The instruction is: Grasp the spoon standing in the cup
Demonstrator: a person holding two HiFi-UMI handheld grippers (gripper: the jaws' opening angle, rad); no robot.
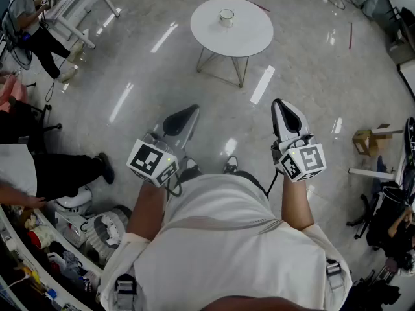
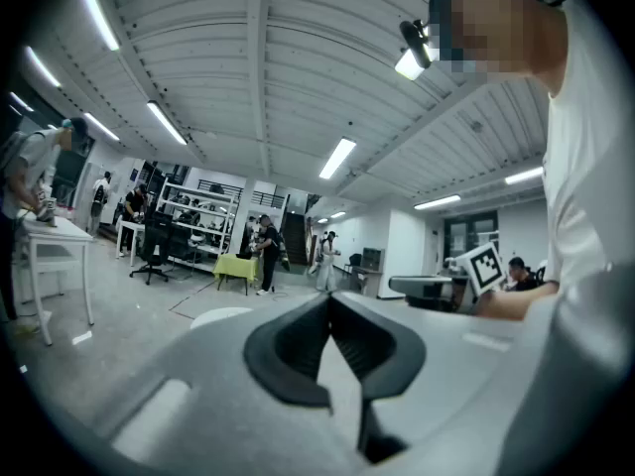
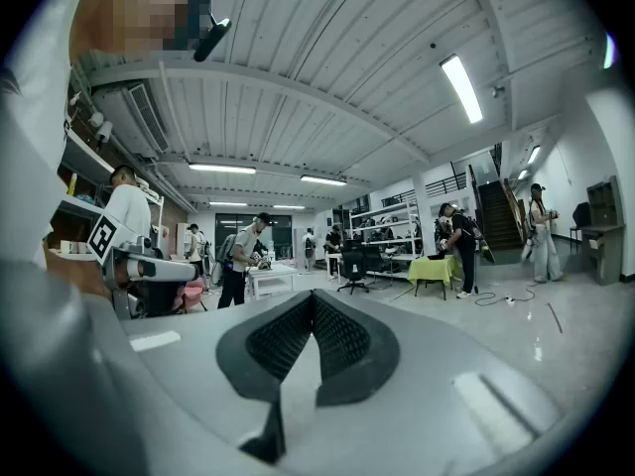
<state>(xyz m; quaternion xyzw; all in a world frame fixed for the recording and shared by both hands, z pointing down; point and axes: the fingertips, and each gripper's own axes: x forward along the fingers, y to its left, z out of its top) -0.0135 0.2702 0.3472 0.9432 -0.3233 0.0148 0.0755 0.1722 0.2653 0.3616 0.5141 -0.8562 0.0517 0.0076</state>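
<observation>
A small pale cup [image 1: 226, 17] stands on a round white table [image 1: 249, 37] several steps ahead of me; the spoon in it is too small to make out. My left gripper [image 1: 183, 117] and right gripper [image 1: 286, 111] are held close to my body, far short of the table, both pointing forward. Each has its jaws closed tip to tip with nothing between them. In the left gripper view the left gripper [image 2: 328, 299] shows its tips touching, with the white table [image 2: 220, 315] low ahead. The right gripper [image 3: 313, 297] looks the same in its own view.
Glossy grey floor lies between me and the table. A person [image 1: 32, 24] stands by a white desk [image 1: 74, 8] at far left. Clutter and a seated person [image 1: 39, 173] line the left edge; a cardboard box [image 1: 368, 141] and chairs sit at right.
</observation>
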